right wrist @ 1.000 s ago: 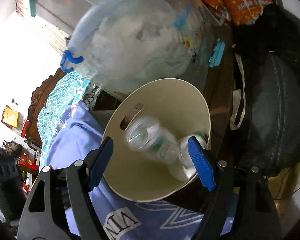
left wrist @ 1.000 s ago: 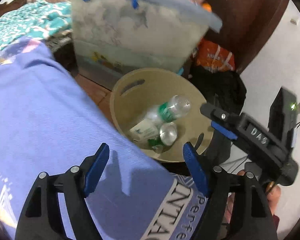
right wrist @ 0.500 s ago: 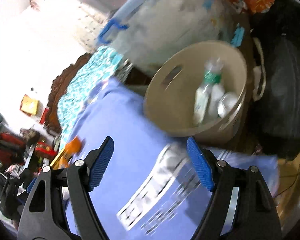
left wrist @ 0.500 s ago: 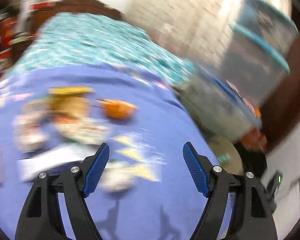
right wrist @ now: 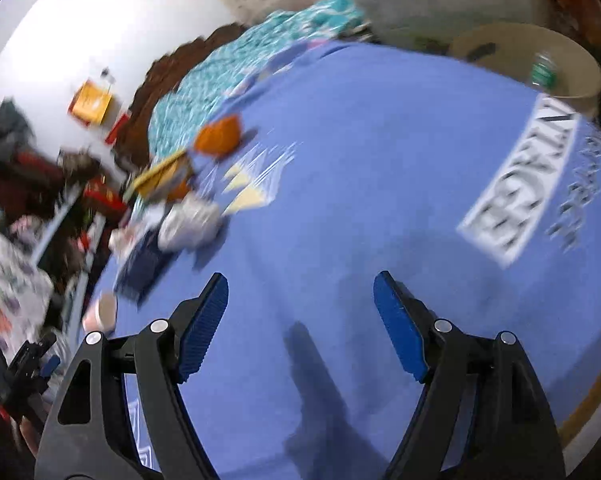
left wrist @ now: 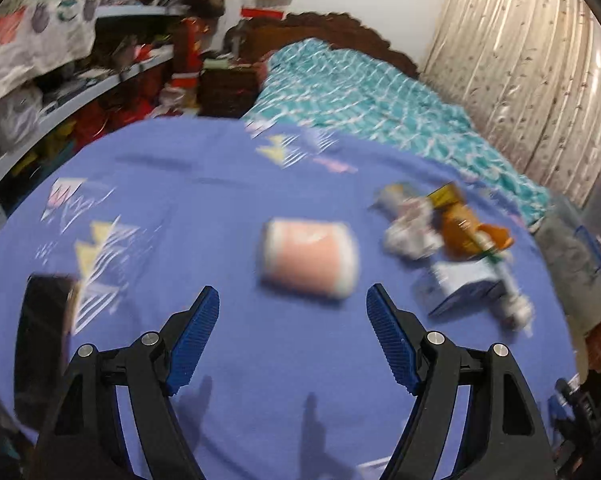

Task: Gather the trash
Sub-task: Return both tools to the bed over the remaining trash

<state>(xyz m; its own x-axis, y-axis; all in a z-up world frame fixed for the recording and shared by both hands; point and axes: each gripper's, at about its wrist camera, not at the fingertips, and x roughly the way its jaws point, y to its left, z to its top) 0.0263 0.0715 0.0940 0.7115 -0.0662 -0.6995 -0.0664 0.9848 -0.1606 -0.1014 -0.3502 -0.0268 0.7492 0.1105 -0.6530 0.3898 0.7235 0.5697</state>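
My left gripper (left wrist: 292, 332) and right gripper (right wrist: 300, 320) both hang wide open and empty above the blue sheet (left wrist: 228, 208). Just ahead of the left one lies one pink can (left wrist: 308, 256) on its side; I would centre the jaws across its round body before closing. Beyond it sits a blurred heap: one blue carton (left wrist: 460, 288), one crumpled white wad (left wrist: 408, 236), one orange wrapper (left wrist: 464, 228). Farthest off, one beige bin (right wrist: 528, 60) waits past the sheet's edge.
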